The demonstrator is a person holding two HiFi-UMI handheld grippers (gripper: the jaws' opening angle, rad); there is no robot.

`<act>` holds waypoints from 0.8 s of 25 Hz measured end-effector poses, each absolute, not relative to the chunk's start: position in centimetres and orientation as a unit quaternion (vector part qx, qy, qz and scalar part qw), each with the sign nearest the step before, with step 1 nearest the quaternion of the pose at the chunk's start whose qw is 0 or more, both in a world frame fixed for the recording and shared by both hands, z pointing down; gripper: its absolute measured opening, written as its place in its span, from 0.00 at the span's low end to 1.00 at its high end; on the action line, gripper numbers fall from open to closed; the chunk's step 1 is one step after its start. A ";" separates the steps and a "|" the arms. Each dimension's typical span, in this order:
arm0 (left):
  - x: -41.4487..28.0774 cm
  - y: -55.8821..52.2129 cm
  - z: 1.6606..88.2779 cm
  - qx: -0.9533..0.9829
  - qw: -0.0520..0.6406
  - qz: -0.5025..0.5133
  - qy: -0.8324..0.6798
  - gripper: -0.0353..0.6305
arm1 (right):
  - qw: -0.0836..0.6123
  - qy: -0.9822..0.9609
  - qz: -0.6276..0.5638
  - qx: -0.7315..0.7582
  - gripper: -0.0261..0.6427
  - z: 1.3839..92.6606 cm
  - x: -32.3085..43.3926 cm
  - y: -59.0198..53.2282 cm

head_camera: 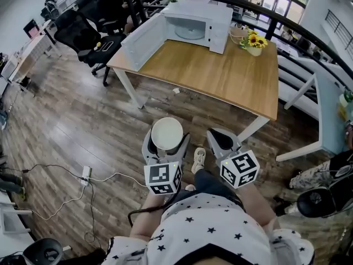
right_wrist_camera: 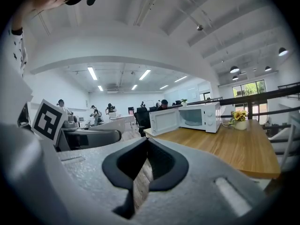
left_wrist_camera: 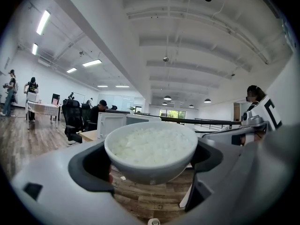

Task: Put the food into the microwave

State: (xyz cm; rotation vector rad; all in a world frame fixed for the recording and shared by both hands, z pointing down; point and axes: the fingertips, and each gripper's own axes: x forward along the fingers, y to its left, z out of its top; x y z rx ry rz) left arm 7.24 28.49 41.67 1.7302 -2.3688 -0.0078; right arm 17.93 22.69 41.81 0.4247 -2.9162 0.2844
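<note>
Overhead, the left hand-held gripper (head_camera: 166, 142) holds the bowl of rice (head_camera: 166, 132) above the floor (head_camera: 83, 126), well apart from the open microwave (head_camera: 194, 22) on the tabletop (head_camera: 231, 81). Its own view shows both jaws clamping the bowl. The right hand-held gripper (right_wrist_camera: 146, 168), in its view, has jaws together, empty.

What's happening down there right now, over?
Left gripper shut on bowl of rice. Right gripper shut, empty. Microwave on table ahead, door open, not reached yet. Nothing blocking seen.

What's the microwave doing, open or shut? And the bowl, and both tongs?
microwave: door wide open, only its glass plate inside.
bowl: full of white rice.
left tongs: shut on the bowl.
right tongs: shut, empty.
flower pot: upright on the table.
</note>
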 end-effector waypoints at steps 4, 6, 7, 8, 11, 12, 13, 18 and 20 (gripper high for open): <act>6.3 27.7 42.0 0.585 0.105 -0.004 -0.804 0.78 | 0.092 -0.981 0.095 0.141 0.05 42.3 17.0 21.8; 5.7 27.1 42.2 0.584 0.104 -0.005 -0.805 0.78 | 0.093 -0.982 0.093 0.138 0.05 42.5 16.3 21.1; 5.3 26.7 42.2 0.584 0.104 -0.006 -0.805 0.78 | 0.094 -0.982 0.092 0.137 0.05 42.6 15.9 20.7; 4.9 26.3 42.2 0.583 0.104 -0.006 -0.806 0.78 | 0.094 -0.982 0.092 0.135 0.05 42.7 15.4 20.3; 3.6 25.0 42.3 0.581 0.103 -0.005 -0.808 0.78 | 0.095 -0.983 0.089 0.133 0.05 42.7 14.0 18.8; 3.1 24.5 42.3 0.580 0.103 -0.005 -0.808 0.78 | 0.095 -0.983 0.089 0.132 0.05 42.7 13.5 18.3; 2.6 24.0 42.3 0.580 0.103 -0.005 -0.808 0.78 | 0.094 -0.983 0.088 0.131 0.05 42.7 13.0 17.8; 0.4 21.4 42.4 0.578 0.104 -0.007 -0.809 0.78 | 0.094 -0.983 0.091 0.127 0.05 42.9 10.4 15.2; -0.5 20.0 42.3 0.579 0.102 -0.009 -0.809 0.78 | 0.093 -0.984 0.088 0.125 0.05 42.7 9.2 13.8</act>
